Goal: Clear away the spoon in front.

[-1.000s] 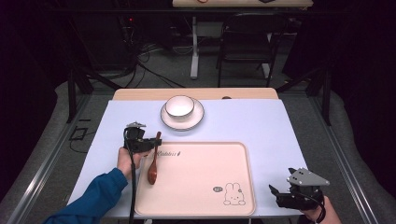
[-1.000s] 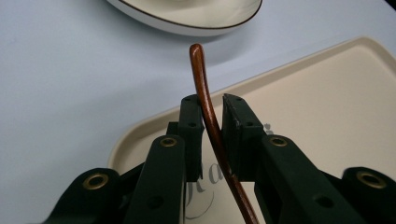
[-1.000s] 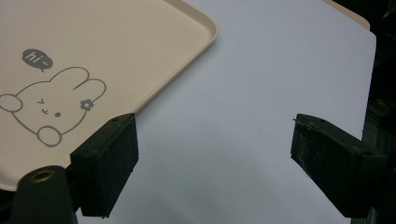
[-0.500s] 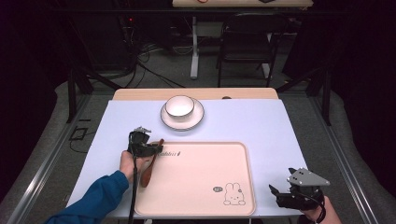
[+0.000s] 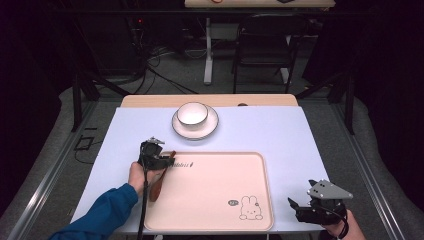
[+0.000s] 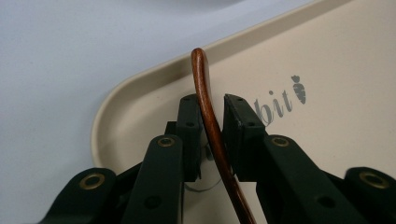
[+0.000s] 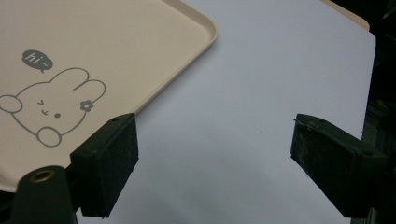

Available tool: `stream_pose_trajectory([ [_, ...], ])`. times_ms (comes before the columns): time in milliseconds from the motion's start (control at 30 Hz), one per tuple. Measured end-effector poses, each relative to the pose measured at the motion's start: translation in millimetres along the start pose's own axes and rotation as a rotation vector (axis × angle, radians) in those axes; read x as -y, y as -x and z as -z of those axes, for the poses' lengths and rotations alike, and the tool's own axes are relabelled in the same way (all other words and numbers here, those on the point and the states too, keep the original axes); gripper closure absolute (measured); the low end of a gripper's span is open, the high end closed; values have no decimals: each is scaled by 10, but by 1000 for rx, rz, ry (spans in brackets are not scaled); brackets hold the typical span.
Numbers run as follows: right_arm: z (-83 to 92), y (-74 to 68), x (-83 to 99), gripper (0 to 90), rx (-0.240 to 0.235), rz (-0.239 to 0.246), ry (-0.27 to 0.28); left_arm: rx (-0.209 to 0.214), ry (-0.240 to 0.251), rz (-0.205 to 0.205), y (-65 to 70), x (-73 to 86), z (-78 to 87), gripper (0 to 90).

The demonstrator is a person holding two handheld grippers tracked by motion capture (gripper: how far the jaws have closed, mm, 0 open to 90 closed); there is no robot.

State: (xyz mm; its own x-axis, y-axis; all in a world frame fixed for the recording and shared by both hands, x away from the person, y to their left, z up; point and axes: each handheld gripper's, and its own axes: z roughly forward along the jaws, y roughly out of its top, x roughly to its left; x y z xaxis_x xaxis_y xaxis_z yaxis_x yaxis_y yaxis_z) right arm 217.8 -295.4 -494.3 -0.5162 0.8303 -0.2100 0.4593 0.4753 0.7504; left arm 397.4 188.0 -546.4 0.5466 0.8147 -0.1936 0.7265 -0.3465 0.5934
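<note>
A brown wooden spoon hangs over the left end of the beige tray. My left gripper is shut on its handle. In the left gripper view the curved handle rises between the two black pads above the tray's rounded corner. My right gripper rests at the table's near right, beside the tray, and is open. In the right gripper view its fingers stand wide apart over bare blue-white table, with nothing between them.
A white bowl sits on a white plate at the back middle of the table. The tray has a bunny drawing near its right front corner. A chair and cables lie beyond the table.
My left gripper has carried the spoon rightward and slightly nearer, from the table's left onto the tray's left edge. The right gripper has not moved.
</note>
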Motion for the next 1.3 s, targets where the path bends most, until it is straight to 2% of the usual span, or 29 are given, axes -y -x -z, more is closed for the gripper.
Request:
stream_pose_trajectory([
  [200,-1,0,-1,143,1,1,0,-14,-12,-35,50,12,10,756],
  [633,-3,-1,-3,143,0,3,0,-19,-26,-59,95,28,44,687],
  [667,-3,1,-2,143,-1,4,0,-22,-24,-61,100,25,51,616],
  [800,-3,1,-2,143,0,3,0,-22,-17,-76,120,7,77,477],
  [900,-4,2,-2,143,0,3,0,-24,-10,-84,129,-3,98,405],
  [967,-4,0,-3,143,1,3,0,-25,-4,-88,139,-11,125,387],
  [1033,-4,-1,-4,144,2,2,0,-30,16,-94,161,-21,167,342],
  [1200,-4,0,-3,143,1,2,0,-72,73,-151,241,-77,343,204],
  [1300,-3,1,-2,143,1,5,0,-84,119,-175,286,-105,465,152],
])
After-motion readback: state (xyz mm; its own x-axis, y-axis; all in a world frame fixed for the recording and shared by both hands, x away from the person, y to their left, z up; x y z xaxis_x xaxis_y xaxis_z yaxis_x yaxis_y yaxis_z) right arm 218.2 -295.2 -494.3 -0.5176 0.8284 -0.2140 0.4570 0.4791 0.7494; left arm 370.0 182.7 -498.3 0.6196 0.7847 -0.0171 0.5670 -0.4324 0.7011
